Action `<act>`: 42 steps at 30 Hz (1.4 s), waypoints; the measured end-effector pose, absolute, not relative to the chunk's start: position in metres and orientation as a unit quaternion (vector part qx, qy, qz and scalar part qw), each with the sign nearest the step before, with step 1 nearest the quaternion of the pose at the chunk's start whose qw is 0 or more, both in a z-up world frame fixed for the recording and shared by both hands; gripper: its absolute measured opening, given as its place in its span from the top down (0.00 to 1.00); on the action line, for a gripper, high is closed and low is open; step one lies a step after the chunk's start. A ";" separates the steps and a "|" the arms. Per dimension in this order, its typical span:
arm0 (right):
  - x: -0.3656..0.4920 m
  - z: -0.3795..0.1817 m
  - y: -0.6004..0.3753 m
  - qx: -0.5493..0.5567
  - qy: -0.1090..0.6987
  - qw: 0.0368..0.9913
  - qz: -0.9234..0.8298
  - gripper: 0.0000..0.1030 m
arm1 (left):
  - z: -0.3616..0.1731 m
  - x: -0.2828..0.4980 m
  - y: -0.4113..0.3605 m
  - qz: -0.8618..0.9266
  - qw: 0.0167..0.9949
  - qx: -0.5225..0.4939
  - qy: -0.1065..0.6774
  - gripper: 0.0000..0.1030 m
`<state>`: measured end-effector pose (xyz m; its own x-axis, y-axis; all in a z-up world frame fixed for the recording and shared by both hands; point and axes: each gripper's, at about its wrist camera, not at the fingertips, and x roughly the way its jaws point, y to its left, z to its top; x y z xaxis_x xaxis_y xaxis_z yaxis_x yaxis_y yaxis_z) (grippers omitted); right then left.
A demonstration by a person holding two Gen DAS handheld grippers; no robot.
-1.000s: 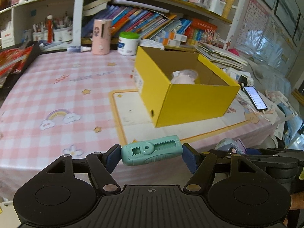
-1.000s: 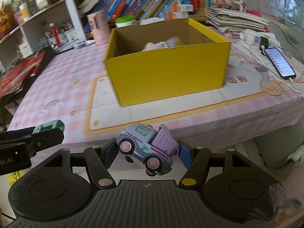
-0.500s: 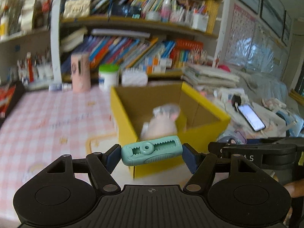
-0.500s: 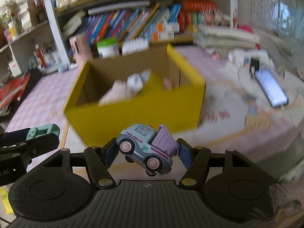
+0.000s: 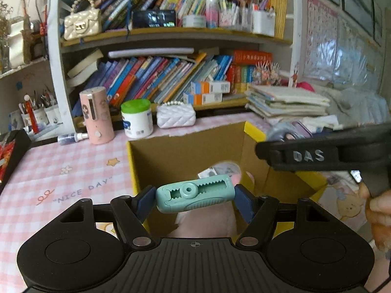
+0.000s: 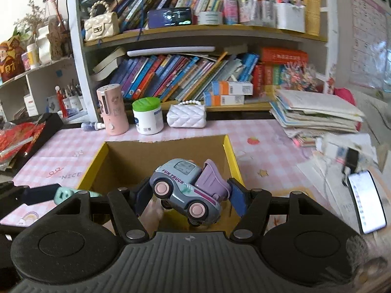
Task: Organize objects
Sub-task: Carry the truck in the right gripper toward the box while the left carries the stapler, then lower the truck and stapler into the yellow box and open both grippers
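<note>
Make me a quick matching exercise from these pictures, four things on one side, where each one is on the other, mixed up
Things:
1. toy truck
2. teal correction tape
3. green-lidded jar
4. phone

Places:
A. held in the left claw
B. lying lit at the table's right side
C. held in the right claw
D. standing beside the white quilted purse

Pairs: 1-C, 2-A, 3-D, 4-B
</note>
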<state>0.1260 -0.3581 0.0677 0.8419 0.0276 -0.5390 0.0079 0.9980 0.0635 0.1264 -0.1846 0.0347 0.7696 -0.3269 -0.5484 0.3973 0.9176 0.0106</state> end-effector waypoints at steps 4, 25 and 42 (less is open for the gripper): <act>0.154 0.056 -0.359 0.011 0.302 0.953 0.024 0.38 | 0.023 0.138 -0.196 -0.182 0.935 0.077 0.294 0.32; 0.229 0.013 -0.347 -0.082 0.380 0.915 0.109 0.40 | -0.007 0.174 -0.222 -0.159 0.923 0.094 0.338 0.30; 0.217 0.017 -0.353 -0.043 0.377 0.920 0.103 0.24 | 0.017 0.147 -0.204 -0.133 0.937 0.083 0.311 0.12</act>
<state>0.2170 -0.3528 0.0170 0.6947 0.1576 -0.7018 -0.2221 0.9750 -0.0009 0.1469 -0.2035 0.0167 0.7710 -0.1977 -0.6053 0.3004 0.9511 0.0720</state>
